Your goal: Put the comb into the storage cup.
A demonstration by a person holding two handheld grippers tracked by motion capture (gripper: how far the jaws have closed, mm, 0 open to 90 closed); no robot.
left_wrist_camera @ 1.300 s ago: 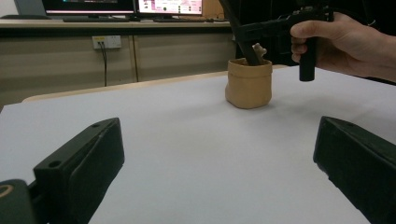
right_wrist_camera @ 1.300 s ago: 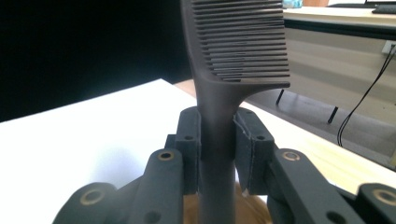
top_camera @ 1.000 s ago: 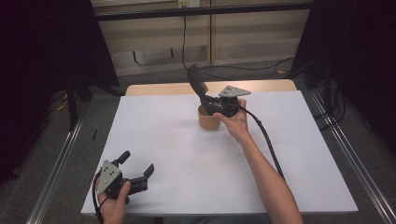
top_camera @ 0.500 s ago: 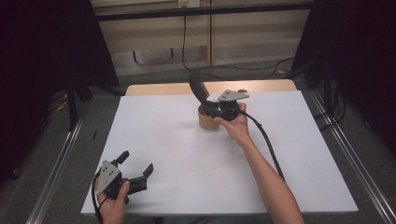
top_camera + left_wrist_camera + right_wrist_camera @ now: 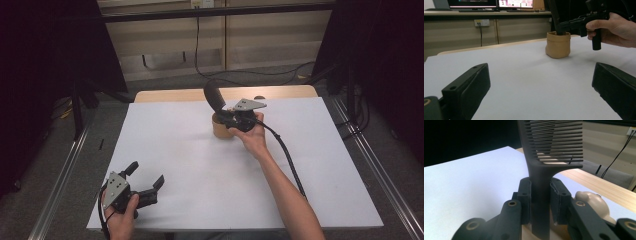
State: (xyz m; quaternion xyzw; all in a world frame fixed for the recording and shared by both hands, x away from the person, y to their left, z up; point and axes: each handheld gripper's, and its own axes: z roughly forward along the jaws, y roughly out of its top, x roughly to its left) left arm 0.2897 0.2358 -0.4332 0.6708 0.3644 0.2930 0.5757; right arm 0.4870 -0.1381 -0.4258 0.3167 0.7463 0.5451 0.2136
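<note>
- My right gripper (image 5: 226, 113) was clamped on the handle of a black comb (image 5: 212, 95); in the right gripper view both pads (image 5: 525, 195) pressed flat against the comb's (image 5: 541, 182) handle from either side.
- The comb stood nearly upright, teeth end up and leaning a little away from me, with its handle reaching down into the mouth of a small tan pot (image 5: 221, 131).
- That pot sat on the white table (image 5: 175, 150), toward the far side and close to the middle; from the left gripper view the pot (image 5: 558, 45) stood upright with the comb's shaft entering at its rim.
- I could not tell whether the comb's lower end touched the inside of the pot.
- My right hand (image 5: 251, 137) held the gripper level, just above the pot.
- My left gripper (image 5: 145, 182) rested near the table's front left corner, well apart from the pot, its jaws spread wide with nothing but bare table between them.
</note>
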